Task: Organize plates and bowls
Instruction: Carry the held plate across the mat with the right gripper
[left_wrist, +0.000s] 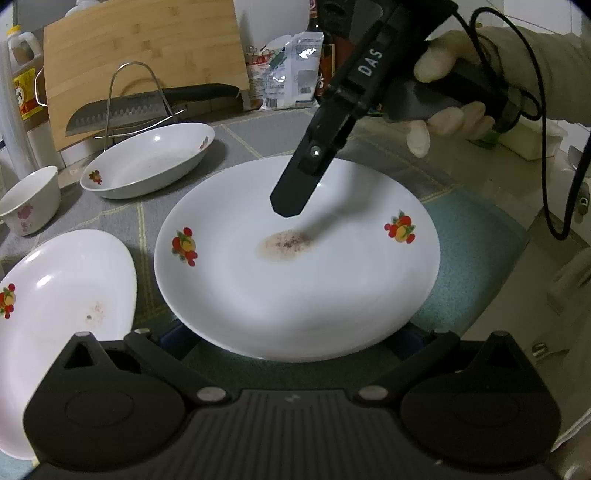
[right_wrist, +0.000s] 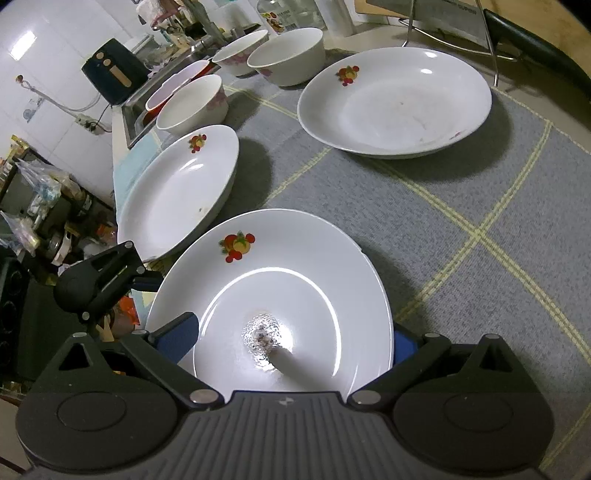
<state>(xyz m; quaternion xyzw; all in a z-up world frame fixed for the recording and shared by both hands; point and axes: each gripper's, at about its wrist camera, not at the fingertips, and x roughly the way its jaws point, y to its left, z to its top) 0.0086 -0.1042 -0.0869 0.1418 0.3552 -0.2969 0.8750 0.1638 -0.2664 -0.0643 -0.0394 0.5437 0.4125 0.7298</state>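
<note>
A white fruit-print plate with a brown stain (left_wrist: 295, 266) fills the left wrist view and also shows in the right wrist view (right_wrist: 273, 295). My left gripper (left_wrist: 291, 341) has its blue pads spread wide under the plate's near rim, open. My right gripper (right_wrist: 291, 339) is open too, one finger (left_wrist: 295, 192) above the plate's middle, its blue pads at either side of the rim. Whether either touches the plate I cannot tell. Two more fruit-print plates lie on the mat, one to the left (right_wrist: 177, 192) and one farther back (right_wrist: 395, 103).
Several white bowls (right_wrist: 288, 55) stand at the mat's far left by a sink (right_wrist: 133, 110). A wire rack (left_wrist: 136, 99), knife (left_wrist: 155, 107) and cutting board (left_wrist: 147, 55) stand behind. The grey checked mat (right_wrist: 480, 229) covers the counter; the counter edge runs along the left.
</note>
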